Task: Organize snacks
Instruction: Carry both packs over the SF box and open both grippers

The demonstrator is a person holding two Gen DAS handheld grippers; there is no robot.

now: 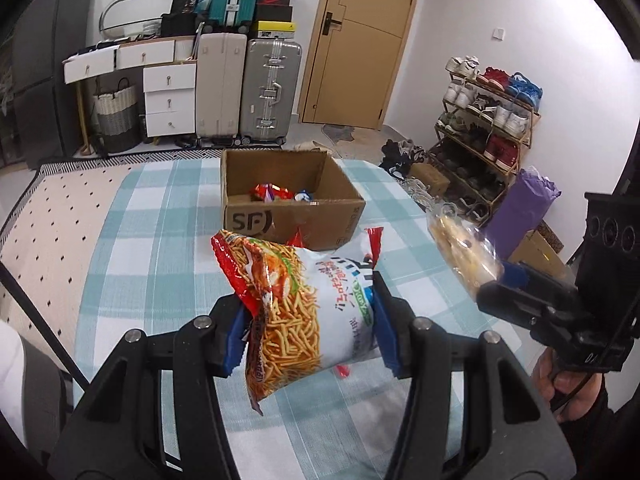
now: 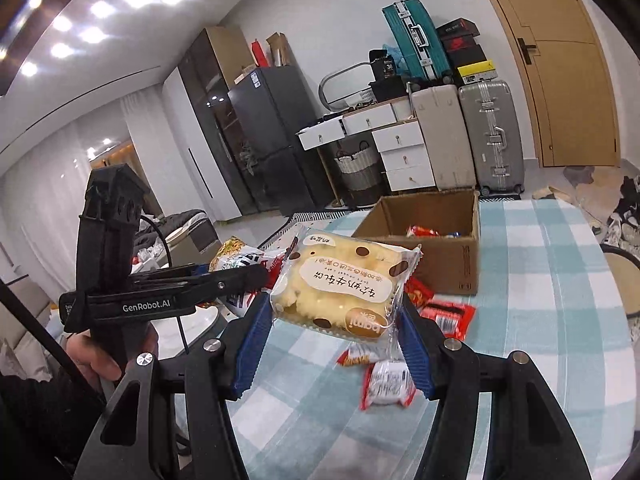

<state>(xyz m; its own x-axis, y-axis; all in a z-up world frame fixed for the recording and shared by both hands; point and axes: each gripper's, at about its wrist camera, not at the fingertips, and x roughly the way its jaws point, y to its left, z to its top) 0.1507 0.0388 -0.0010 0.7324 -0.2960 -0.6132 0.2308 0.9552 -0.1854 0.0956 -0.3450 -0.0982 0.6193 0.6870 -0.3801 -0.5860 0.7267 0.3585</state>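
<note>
My left gripper (image 1: 308,320) is shut on a white and red bag of noodle snacks (image 1: 296,304) and holds it above the checked tablecloth, short of the open cardboard box (image 1: 296,216). The box holds a few red snack packets (image 1: 272,192). My right gripper (image 2: 332,332) is shut on a clear-wrapped cake (image 2: 340,284) and holds it in the air left of the box (image 2: 444,256). The right gripper and its cake (image 1: 460,252) also show at the right of the left wrist view. Several red and white snack packets (image 2: 400,364) lie on the cloth under the right gripper.
The table (image 1: 160,216) has a blue and white checked cloth. A shoe rack (image 1: 488,124) and a purple bag (image 1: 516,212) stand to its right. Suitcases (image 1: 248,88), white drawers (image 1: 168,100) and a door (image 1: 360,40) are behind. A dotted rug (image 1: 52,216) lies at left.
</note>
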